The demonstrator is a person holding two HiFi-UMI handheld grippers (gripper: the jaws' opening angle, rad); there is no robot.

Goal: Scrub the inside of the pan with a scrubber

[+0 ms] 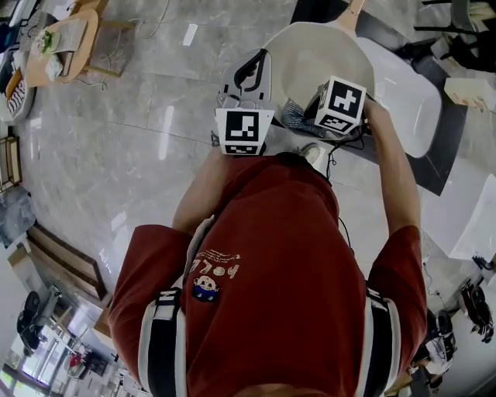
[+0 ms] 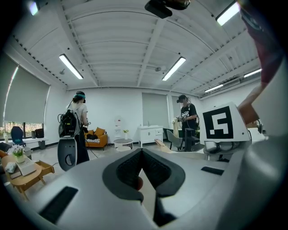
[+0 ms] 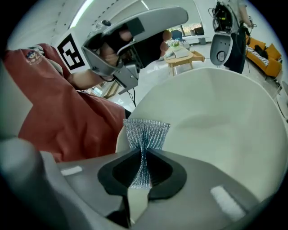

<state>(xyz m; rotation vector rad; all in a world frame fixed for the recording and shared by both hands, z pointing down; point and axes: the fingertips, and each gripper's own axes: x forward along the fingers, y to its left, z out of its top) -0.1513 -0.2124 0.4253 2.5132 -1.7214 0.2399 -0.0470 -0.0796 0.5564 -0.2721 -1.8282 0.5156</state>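
Note:
The cream pan (image 1: 318, 58) lies in front of me with its wooden handle (image 1: 353, 15) pointing away. My right gripper (image 1: 306, 116) is over the pan's near rim, shut on a silvery mesh scrubber (image 1: 297, 118). In the right gripper view the scrubber (image 3: 146, 132) fans out from the shut right gripper (image 3: 144, 166), with its free end against the inside of the pan (image 3: 211, 117) near the rim. My left gripper (image 1: 252, 70) is held beside the pan's left edge. In its own view the left gripper (image 2: 141, 152) is shut, with no pan showing.
A white table (image 1: 403, 93) on a dark mat stands right of the pan. A low wooden table (image 1: 66, 43) sits at the far left on the polished floor. Two people (image 2: 76, 126) (image 2: 184, 121) stand across the room, near an orange sofa (image 2: 96, 138).

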